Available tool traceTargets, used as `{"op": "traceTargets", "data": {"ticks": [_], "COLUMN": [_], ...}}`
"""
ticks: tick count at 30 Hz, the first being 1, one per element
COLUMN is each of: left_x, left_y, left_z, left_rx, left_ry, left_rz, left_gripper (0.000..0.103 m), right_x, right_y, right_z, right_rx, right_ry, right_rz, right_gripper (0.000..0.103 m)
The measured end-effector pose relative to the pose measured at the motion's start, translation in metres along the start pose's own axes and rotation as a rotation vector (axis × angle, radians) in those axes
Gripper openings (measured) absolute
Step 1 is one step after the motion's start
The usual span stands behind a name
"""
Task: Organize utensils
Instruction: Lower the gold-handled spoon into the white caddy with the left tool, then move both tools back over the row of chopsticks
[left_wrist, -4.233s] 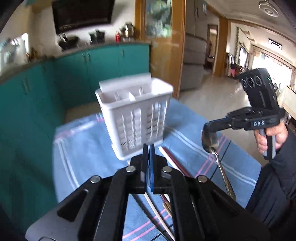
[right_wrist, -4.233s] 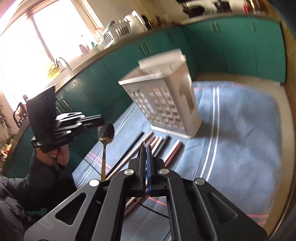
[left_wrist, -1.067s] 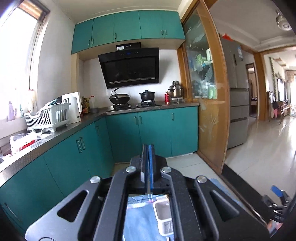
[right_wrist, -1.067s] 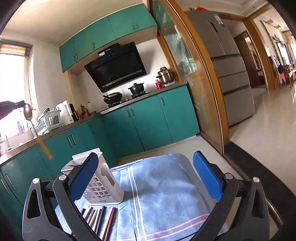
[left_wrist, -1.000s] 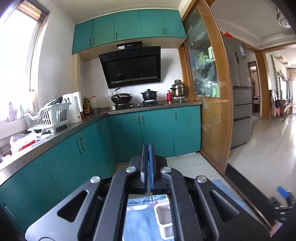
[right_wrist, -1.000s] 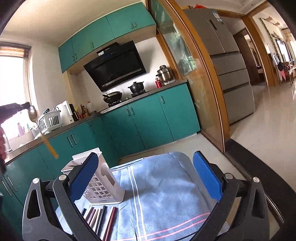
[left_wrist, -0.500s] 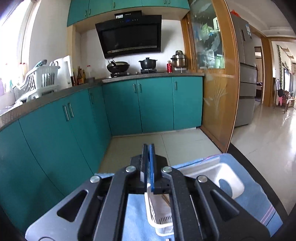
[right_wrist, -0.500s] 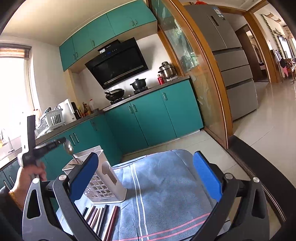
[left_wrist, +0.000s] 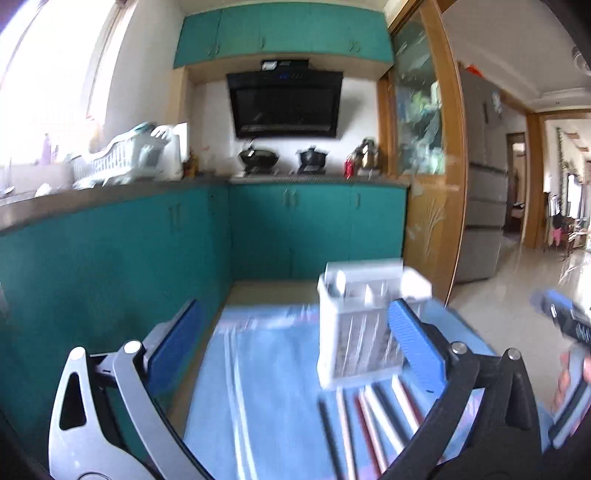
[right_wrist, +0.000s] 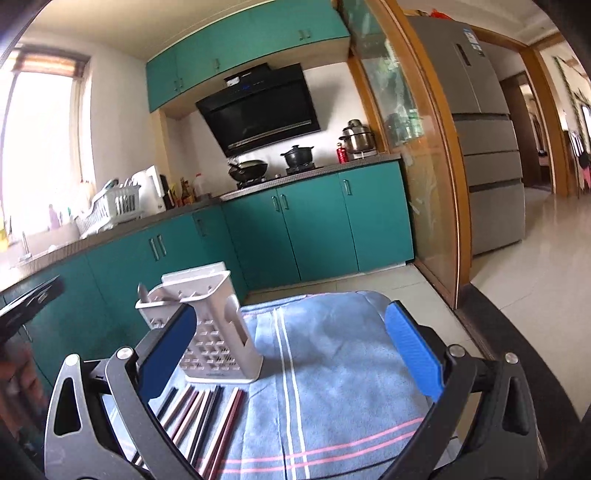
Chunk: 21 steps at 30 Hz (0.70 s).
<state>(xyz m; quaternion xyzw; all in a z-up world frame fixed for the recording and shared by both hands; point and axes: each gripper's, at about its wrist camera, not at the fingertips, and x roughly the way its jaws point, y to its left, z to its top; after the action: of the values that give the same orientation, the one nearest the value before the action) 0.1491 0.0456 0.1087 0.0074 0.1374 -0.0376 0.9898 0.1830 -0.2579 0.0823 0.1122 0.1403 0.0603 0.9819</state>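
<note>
teal kitchen cabinets (right_wrist: 317, 225) behind, blue towel (right_wrist: 332, 369) covering the table. white caddy (right_wrist: 207, 328) stands upright on the towel, spoon tip (right_wrist: 142, 291) poking out of it. chopsticks (right_wrist: 203, 417) lie in a row just in front. my left gripper (left_wrist: 295, 350) and right gripper (right_wrist: 291, 354) both spread wide, holding nothing.

Left wrist view motion-blurred; caddy (left_wrist: 364, 325) contents, chopsticks (left_wrist: 373, 421) indistinct.
</note>
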Motion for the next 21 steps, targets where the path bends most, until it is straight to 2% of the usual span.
{"op": "traceTargets", "data": {"ticks": [3, 8, 15, 21], "left_x": [-0.016, -0.028, -0.017, -0.019], "left_y": [-0.005, -0.024, -0.024, -0.031], "left_z": [-0.032, -0.073, -0.087, -0.089], "left_rx": [-0.043, 0.032, -0.042, -0.024], "left_ry": [0.12, 0.188, 0.269, 0.277], "left_rz": [-0.042, -0.004, -0.039, -0.045], "left_gripper": [0.099, 0.099, 0.099, 0.099], "right_x": [-0.011, -0.041, -0.052, -0.044], "right_y": [0.015, 0.036, 0.042, 0.037], "right_z": [-0.01, -0.039, -0.065, -0.073], "right_rx": [-0.031, -0.097, -0.101, -0.09], "right_ry": [0.029, 0.061, 0.125, 0.155], "right_rz": [-0.002, -0.011, -0.016, -0.029], "right_gripper": [0.1, 0.1, 0.1, 0.1]}}
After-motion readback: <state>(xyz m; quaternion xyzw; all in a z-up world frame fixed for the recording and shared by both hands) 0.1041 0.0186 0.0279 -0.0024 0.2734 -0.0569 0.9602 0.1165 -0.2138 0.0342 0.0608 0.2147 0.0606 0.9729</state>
